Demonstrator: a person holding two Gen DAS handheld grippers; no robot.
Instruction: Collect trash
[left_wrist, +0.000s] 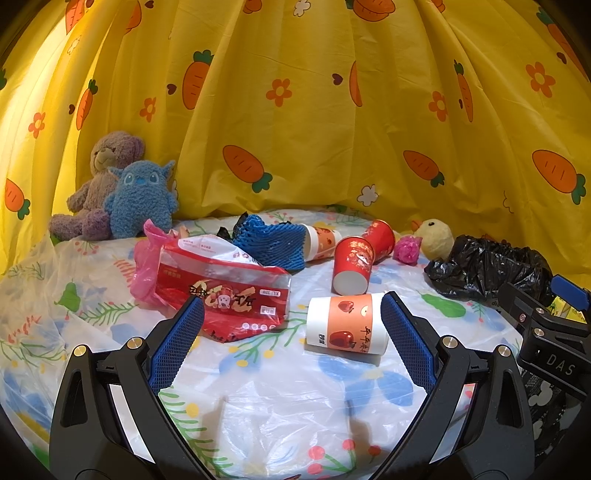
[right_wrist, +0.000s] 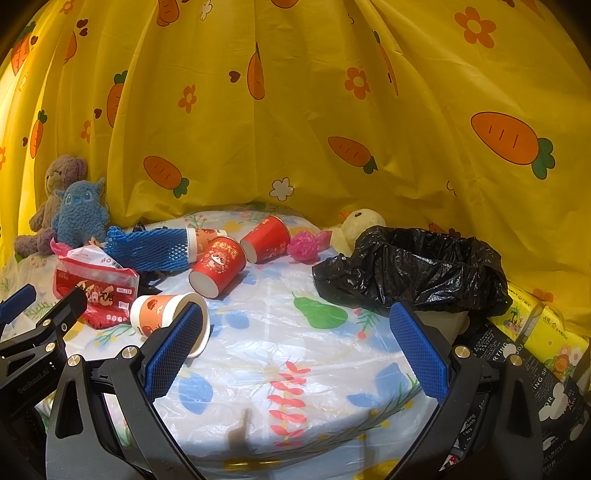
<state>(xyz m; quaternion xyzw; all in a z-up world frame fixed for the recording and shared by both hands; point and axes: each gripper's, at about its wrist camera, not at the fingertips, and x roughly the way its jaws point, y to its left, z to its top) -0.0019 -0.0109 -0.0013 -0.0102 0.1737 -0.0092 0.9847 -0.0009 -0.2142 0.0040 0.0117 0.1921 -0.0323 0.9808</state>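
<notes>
Hovering low over the counter (left_wrist: 258, 398), the left tongs (left_wrist: 291, 339) are standing wide open with nothing between the blue pads. Just ahead of them a white and orange paper cup (left_wrist: 345, 328) is lying on its side, its right end close beside the right pad, though whether they are touching cannot be told. The right tongs (right_wrist: 295, 343) are likewise spread open and empty over the flowered plastic sheet; in the right wrist view the same cup is lying behind their left finger.

To the left of the cup a red snack wrapper (left_wrist: 221, 291) is lying flat, with a pink plastic bag (left_wrist: 147, 258) bunched behind it. Further back a red paper cup (left_wrist: 352, 266) is lying tipped toward the camera, and behind it a second red cup (left_wrist: 380, 236) and another white and orange cup (left_wrist: 319, 242) are lying on their sides, the latter poking out of blue foam netting (left_wrist: 266, 240). A pink crumpled ball (left_wrist: 406, 249) is sitting near a yellow duck toy (left_wrist: 436, 236).

On the right, a bin lined with a black bag (right_wrist: 424, 269) is standing open. Far left, a brown teddy bear (left_wrist: 99, 184) and a blue plush (left_wrist: 142, 199) are leaning against the yellow carrot curtain (left_wrist: 314, 110).
</notes>
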